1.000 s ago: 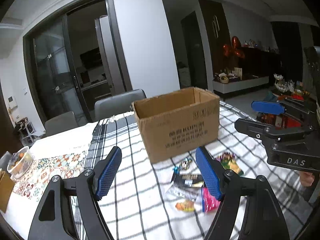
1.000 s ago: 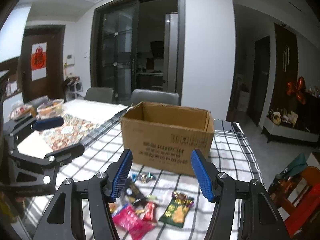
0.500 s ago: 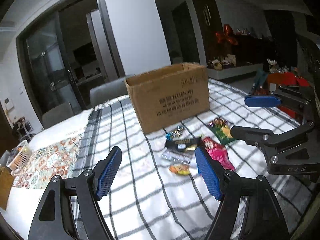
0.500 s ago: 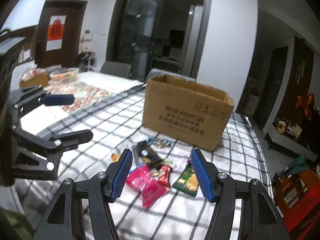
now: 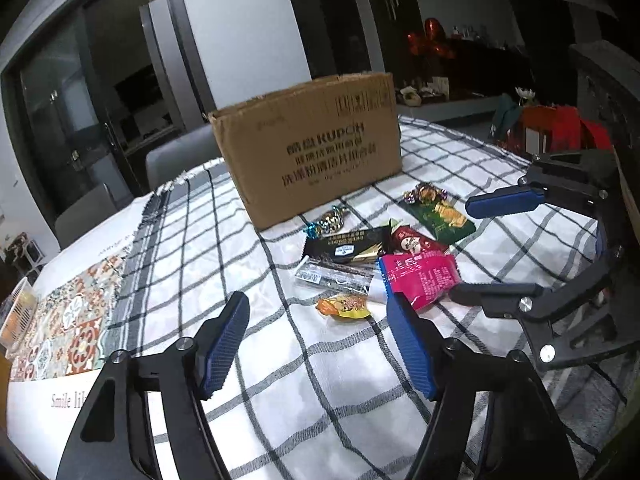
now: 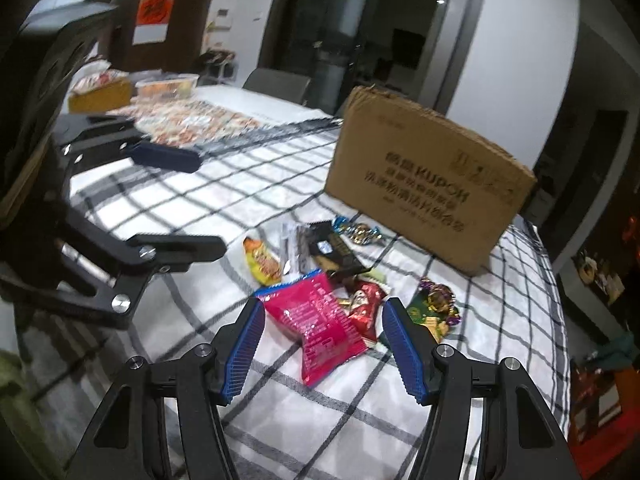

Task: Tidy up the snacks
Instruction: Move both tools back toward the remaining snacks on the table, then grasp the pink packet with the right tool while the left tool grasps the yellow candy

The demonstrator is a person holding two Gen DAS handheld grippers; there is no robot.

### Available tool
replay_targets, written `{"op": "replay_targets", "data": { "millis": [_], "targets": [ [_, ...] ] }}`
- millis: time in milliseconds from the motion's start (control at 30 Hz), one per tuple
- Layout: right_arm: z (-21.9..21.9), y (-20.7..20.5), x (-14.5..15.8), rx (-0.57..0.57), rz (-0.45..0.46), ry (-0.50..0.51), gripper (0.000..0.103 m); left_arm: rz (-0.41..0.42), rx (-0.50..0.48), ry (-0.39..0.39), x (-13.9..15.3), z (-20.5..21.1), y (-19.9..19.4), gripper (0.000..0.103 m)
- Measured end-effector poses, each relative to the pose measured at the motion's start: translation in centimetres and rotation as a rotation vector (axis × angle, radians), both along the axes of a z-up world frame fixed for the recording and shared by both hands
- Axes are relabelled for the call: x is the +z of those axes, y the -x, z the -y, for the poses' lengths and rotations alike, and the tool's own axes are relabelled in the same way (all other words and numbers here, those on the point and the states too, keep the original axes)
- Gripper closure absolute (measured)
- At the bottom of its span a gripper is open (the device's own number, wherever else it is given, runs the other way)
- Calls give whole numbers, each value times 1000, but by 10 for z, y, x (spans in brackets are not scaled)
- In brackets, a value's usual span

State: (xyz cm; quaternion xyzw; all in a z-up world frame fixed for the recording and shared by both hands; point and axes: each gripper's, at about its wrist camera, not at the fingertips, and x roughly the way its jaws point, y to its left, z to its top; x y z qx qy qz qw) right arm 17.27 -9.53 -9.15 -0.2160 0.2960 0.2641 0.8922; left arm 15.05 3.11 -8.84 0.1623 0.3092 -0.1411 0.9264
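A brown cardboard box [image 5: 310,148] stands open on the checked tablecloth; it also shows in the right wrist view [image 6: 428,200]. In front of it lie several snack packs: a pink pack [image 6: 320,320], a red pack [image 6: 364,300], a green pack [image 5: 438,212], a black pack [image 5: 346,246], a small orange pack [image 5: 344,306] and wrapped candies [image 5: 326,220]. My left gripper [image 5: 318,340] is open and empty, low over the cloth just short of the orange pack. My right gripper [image 6: 324,344] is open and empty, with the pink pack between its fingers.
A patterned runner [image 5: 68,320] covers the table's left part. A food container [image 6: 168,84] and a bread pack [image 6: 100,88] stand at the far end. Grey chairs [image 5: 180,160] stand behind the table. Red bags [image 5: 560,132] sit beyond the right edge.
Both grippers have dropped lower and moved toward the snack pile. The pink pack now lies between the right gripper's fingers. Both stayed open.
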Motion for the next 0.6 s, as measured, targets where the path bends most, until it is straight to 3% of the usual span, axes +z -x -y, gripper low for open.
{"op": "replay_targets", "data": {
  "millis": [600],
  "targets": [
    [-4,-34,-28,53,-103,-19,41,-182,-27,71,-40,3,-49,49]
  ]
}}
